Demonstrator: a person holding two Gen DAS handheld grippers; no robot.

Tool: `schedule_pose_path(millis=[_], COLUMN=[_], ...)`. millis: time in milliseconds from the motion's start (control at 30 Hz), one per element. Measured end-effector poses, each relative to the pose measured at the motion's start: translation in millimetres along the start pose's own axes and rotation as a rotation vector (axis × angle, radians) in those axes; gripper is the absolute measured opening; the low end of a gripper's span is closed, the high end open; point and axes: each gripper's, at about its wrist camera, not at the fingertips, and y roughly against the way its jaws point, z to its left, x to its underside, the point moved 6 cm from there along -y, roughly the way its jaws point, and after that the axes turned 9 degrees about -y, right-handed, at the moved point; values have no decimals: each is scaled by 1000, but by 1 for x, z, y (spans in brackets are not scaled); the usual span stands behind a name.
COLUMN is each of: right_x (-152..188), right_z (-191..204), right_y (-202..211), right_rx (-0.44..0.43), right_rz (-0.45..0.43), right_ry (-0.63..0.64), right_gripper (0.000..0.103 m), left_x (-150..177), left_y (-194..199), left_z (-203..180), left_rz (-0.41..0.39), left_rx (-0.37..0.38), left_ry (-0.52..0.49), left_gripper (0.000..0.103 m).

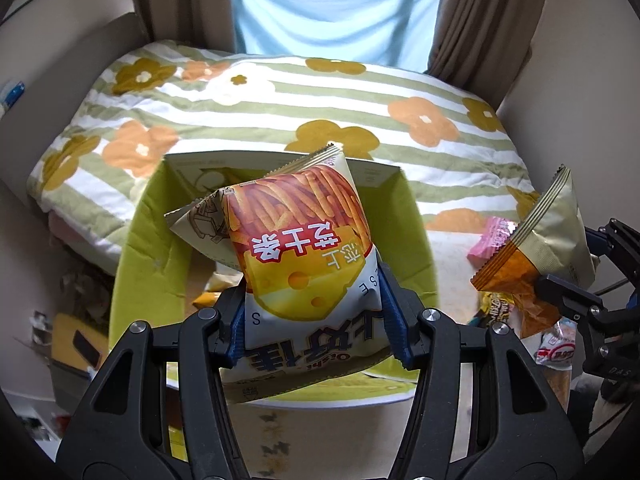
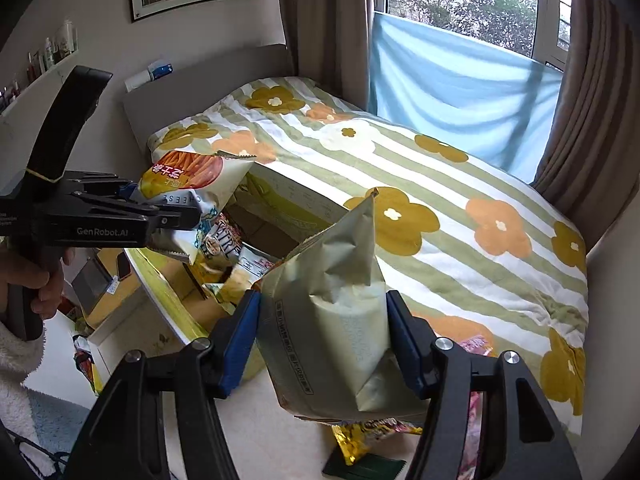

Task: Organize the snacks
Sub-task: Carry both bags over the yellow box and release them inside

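Note:
My left gripper point(image 1: 316, 320) is shut on a cheese stick snack bag point(image 1: 304, 248), white with orange sticks and yellow cheese, held over the open yellow-green cardboard box point(image 1: 148, 256). From the right wrist view the same bag point(image 2: 188, 180) hangs in the left gripper point(image 2: 176, 216) above the box point(image 2: 280, 200). My right gripper point(image 2: 324, 336) is shut on a pale gold snack bag point(image 2: 340, 292), lifted to the right of the box. In the left wrist view that gold bag point(image 1: 544, 240) shows an orange lower end.
The box sits on a bed with a green-striped flowered quilt point(image 1: 280, 108). Several packets lie inside the box point(image 2: 224, 244). Loose snacks lie on the bed right of the box: a pink packet point(image 1: 492, 236) and others point(image 2: 360, 436). A hand point(image 2: 36, 280) grips the left tool.

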Motion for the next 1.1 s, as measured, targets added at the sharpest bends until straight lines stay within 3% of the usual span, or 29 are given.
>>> schedule_pose_path(millis=[200,400,433,467,500,533,967,1067,1100], right_x=[-25,-37,-37,-38,-37,-36,-39,-44,-46], right_z=[40,61,63,64,66,66,57,62,63], right_y=[-47,-85,-88,-93,-97,-101,-129,-135,-137], right_rx=[-4,1,3,3,4,7,-7,-20,-11], right_rz=[23,46,49,55,62,69,125,140,139], right_ry=[-58,-115,-124,-133,-142,-150,-201,-190,-185], right_gripper=[58,58,58,58,58,58,58,60,66], left_x=[6,3,2,1,1,2,33,36,37], left_y=[-28,-54,-56,-58,-60,-59,-63,-58,-56], left_z=[73,102,101,100,100,101,97,95,95], left_rz=[37,54,48,44,39,28,77,70,66], left_rx=[4,32,42,39,24,13,47,42,46], left_ry=[41,19,9,-7,-24,-38,10,21,26], left_gripper=[51,56,65,87,98,103,103,103,102])
